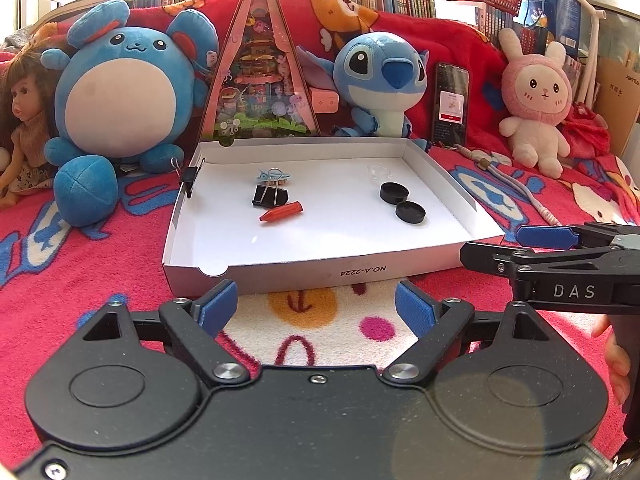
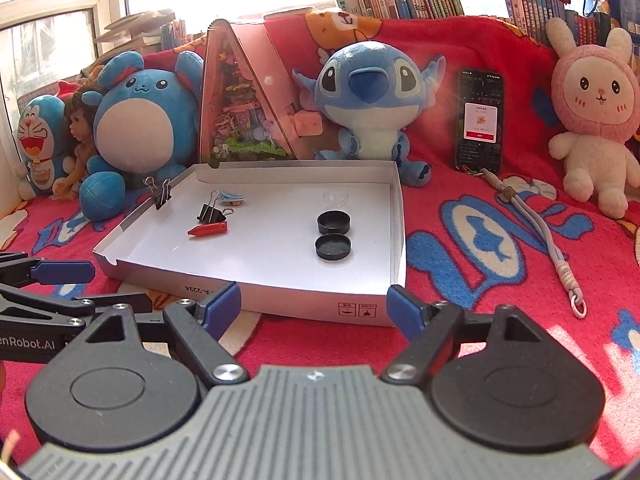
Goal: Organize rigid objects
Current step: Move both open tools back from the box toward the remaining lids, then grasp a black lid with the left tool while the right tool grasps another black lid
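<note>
1. A shallow white box [image 1: 316, 272] lies open on the red blanket [image 1: 80, 280], at 12 o'clock from both grippers.
2. Toward 10 o'clock on the box floor sit a black clip [image 1: 270, 197], a red crayon [image 1: 281, 211] just in front of it and a small blue toy [image 1: 274, 176] just behind – the three close together.
3. Toward 2 o'clock lie two black caps [image 1: 394, 192] [image 1: 410, 212], edges touching or nearly so, with a clear cup [image 1: 379, 171] behind them.
4. A second clip [image 1: 191, 178] is clamped on the box's left wall at 9 o'clock.
5. Left gripper [image 1: 316, 306]: fingers wide apart, holding nothing, hanging over the blanket just short of the box's near wall.
6. Right gripper [image 2: 314, 308]: fingers likewise spread and empty, its pads near the front wall; contact cannot be told.
7. Count – two clips, two caps, one crayon, one toy, one cup.
</note>
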The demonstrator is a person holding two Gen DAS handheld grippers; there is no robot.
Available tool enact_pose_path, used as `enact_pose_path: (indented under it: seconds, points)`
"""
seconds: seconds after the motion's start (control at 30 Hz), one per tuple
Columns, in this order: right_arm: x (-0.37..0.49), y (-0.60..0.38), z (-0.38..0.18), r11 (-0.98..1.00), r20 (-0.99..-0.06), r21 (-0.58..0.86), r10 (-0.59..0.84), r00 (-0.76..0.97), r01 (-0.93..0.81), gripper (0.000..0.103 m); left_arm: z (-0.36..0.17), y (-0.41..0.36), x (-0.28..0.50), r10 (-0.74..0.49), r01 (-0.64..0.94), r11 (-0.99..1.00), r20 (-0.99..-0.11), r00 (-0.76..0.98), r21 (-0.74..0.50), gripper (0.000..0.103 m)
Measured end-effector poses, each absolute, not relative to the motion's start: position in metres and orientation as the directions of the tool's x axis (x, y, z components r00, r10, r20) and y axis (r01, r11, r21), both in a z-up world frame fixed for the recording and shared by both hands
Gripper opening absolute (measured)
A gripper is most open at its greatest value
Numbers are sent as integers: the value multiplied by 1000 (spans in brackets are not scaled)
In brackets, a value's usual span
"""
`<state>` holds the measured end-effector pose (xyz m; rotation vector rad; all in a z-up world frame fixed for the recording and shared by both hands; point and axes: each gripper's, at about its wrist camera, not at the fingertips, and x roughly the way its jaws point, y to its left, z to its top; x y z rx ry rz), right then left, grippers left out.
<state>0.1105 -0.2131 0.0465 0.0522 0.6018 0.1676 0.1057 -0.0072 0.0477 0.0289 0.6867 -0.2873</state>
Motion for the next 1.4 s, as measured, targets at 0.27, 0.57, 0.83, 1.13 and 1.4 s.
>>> enact_pose_path:
  seconds: [0.27,0.57,0.83,1.13,1.4]
  points:
    - [96,-214,39,986,-571,71,162,805,-148,88,41,-2,93,-254,274,959,-640,725,-70,85]
    - [74,-222,29,987,-596,53,153,788,-151,88,36,15,68,-250,267,961,-654,714,-76,85]
    - [54,-223,19,979,-618,36,181,765,-202,88,30,33,47,-234,260,963,-680,695,-65,64]
    - [44,-210,11,964,-628,-5,204,751,-266,83,18,40,53,-212,227,971,-698,684,-73,44]
    - [45,-200,9,956,-622,-25,215,753,-294,68,12,32,62,-201,229,972,-684,701,-52,44]
